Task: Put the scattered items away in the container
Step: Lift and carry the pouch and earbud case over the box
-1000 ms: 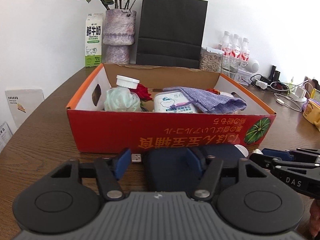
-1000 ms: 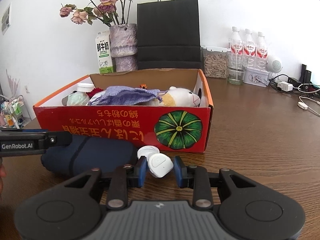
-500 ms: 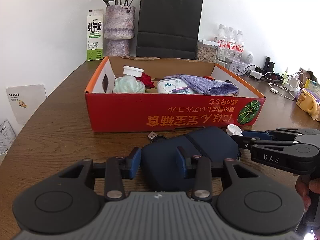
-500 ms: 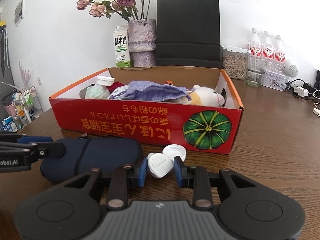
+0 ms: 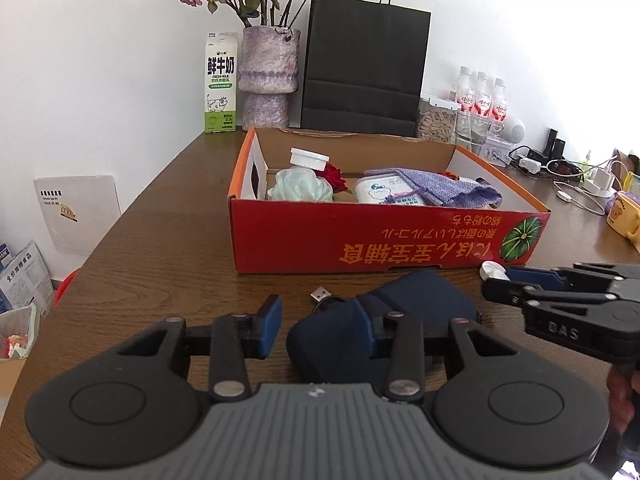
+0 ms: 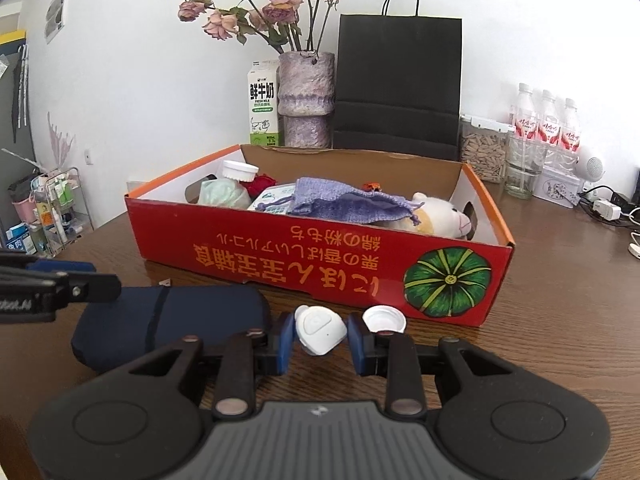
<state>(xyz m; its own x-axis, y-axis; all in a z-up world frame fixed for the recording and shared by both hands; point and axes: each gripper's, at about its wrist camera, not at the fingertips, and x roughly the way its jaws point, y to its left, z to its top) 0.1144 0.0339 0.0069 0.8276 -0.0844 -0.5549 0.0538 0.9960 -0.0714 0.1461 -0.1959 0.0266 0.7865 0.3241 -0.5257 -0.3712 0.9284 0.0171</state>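
- Left gripper (image 5: 320, 326): low over the wooden table (image 5: 160, 264), jaws spread. The right finger lies against the near end of a dark blue pouch (image 5: 400, 312); the left finger stands clear of it, so the pouch is not clamped.
- Dark blue pouch: lying flat on the table just in front of the red cardboard box (image 5: 384, 240), outside it. A small metal USB plug (image 5: 321, 293) lies beside its far-left edge.
- Right gripper (image 6: 320, 338): fingers set on either side of a small white case (image 6: 320, 326), touching or nearly touching it; whether it is actually pinched cannot be told.
- White cap (image 6: 384, 317): on the table just right of the case, near the box front.
- Box contents: a purple knit bag (image 6: 340, 200), a plush toy (image 6: 436, 216), a pale green cloth ball (image 6: 222, 194), a white-lidded jar (image 6: 240, 170) and a wipes pack (image 5: 388, 194).
- Behind the box: a vase of dried roses (image 5: 269, 76), a milk carton (image 5: 220, 84) and a black paper bag (image 5: 364, 72).
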